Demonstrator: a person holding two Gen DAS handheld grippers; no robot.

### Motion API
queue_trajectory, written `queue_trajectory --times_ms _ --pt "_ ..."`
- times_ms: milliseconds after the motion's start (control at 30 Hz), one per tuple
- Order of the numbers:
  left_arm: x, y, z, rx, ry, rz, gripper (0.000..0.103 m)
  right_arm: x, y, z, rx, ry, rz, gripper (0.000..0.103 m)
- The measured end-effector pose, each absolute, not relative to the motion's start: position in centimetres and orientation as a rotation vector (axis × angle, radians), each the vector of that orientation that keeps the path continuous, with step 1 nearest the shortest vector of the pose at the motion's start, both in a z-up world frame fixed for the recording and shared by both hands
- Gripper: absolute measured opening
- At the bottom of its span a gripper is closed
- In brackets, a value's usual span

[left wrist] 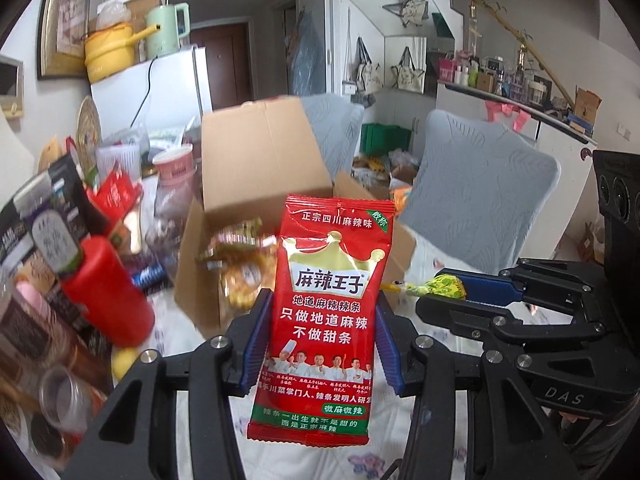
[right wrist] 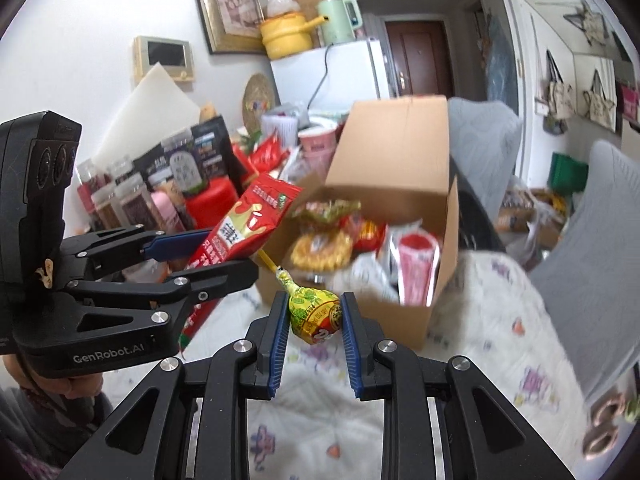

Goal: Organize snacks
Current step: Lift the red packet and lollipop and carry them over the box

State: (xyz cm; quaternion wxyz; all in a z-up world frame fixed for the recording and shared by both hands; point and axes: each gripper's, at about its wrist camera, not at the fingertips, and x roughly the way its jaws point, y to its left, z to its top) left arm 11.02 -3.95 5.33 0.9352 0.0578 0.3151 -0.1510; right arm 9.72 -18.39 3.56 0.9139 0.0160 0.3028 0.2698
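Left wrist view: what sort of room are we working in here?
Most likely a lived-in flat's dining or kitchen corner: a white fridge topped with a kettle, covered chairs, and a cluttered table with a snack-filled cardboard box.

Desk (right wrist: 492, 320): white cloth with flower print. Resting on it: open cardboard box (right wrist: 400, 160) holding snack packets; to its left, red canister (left wrist: 106, 292), jars, dark pouches crowded together.

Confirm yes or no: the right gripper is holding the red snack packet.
No, the right gripper clamps a wrapped lollipop; the left gripper holds the red packet.
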Motion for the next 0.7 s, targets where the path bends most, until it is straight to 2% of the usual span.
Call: queue_trajectory --times_ms 433,700 --pt "17.7 -4.1 8.4 0.137 0.561 -0.31 0.048 15.9 -18.0 6.7 0.002 0.544 0.549 0.025" --pt "22.6 -3.3 7.8 0.143 0.573 -0.269 0.048 21.1 -17.6 6.2 0.01 0.593 0.548 0.025"
